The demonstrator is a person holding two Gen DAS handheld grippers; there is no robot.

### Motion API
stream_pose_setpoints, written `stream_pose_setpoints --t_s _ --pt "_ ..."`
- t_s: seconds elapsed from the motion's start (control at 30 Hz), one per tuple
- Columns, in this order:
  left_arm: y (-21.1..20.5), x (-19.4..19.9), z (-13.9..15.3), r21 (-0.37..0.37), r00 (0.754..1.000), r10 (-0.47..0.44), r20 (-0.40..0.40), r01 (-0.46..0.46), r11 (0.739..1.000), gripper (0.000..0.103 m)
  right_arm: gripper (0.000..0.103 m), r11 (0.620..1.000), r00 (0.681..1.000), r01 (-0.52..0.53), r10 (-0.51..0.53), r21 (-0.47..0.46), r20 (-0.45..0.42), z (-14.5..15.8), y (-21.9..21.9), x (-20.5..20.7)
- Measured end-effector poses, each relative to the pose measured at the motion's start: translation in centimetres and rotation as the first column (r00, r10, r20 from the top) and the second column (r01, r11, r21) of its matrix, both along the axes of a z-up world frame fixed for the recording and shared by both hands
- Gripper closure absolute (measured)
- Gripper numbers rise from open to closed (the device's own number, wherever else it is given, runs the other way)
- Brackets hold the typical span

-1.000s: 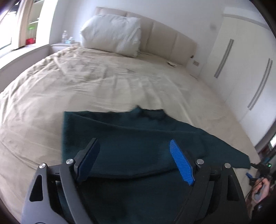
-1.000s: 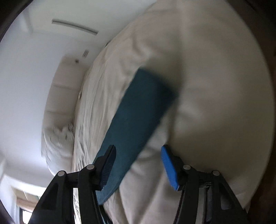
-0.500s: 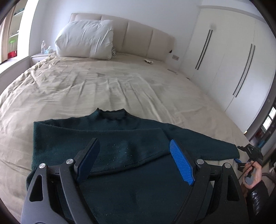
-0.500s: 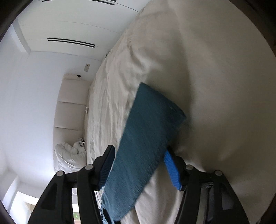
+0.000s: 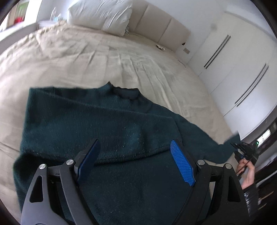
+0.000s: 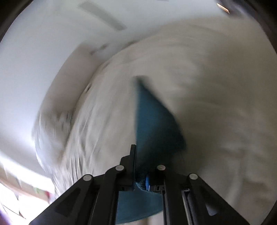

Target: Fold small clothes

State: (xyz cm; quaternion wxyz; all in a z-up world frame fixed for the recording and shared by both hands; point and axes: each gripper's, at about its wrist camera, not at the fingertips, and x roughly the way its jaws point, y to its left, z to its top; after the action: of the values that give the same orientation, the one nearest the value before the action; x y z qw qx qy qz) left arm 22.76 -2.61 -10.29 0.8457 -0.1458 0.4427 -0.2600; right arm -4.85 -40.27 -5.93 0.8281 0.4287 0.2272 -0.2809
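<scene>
Right jaws seemingly clamping sleeve (image 6: 152, 124)

Sweater (image 5: 107, 131) on bed (image 5: 86, 60), before pillow (image 5: 100, 15)

We hold our left gripper (image 5: 134, 160) low over the near edge of the bed, its blue-padded fingers (image 5: 181, 165) spread wide apart with nothing between them. Our right gripper (image 6: 141, 174) sits at the bed's right edge, its fingers drawn close together and pinching the sweater sleeve (image 6: 152, 124) between them. From the left wrist view we see that gripper (image 5: 242, 150) with our bare right hand (image 5: 247, 174) wrapped around its handle.
</scene>
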Motion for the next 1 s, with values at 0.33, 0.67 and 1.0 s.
stream_pose_setpoints --t_s 0.33,0.67,1.0 --pt "3.1 4.2 -1.4 -0.299 0.978 -0.045 -0.203 -0.018 0.954 0.02 0.095 0.496 0.748 -0.663 0.48 -0.561 -0.459 1.2 32.7 18.3" --pt "2.6 7.7 -3.7 -0.519 0.915 -0.174 -0.364 -0.045 0.854 0.012 0.095 0.111 0.641 -0.752 0.353 -0.65 -0.681 -3.5 42.5 17.8" --pt "1.4 11.3 -3.0 -0.44 0.891 -0.257 -0.374 0.073 0.895 0.01 0.095 -0.162 0.602 -0.741 0.268 -0.652 -0.752 -5.2 47.2 16.4"
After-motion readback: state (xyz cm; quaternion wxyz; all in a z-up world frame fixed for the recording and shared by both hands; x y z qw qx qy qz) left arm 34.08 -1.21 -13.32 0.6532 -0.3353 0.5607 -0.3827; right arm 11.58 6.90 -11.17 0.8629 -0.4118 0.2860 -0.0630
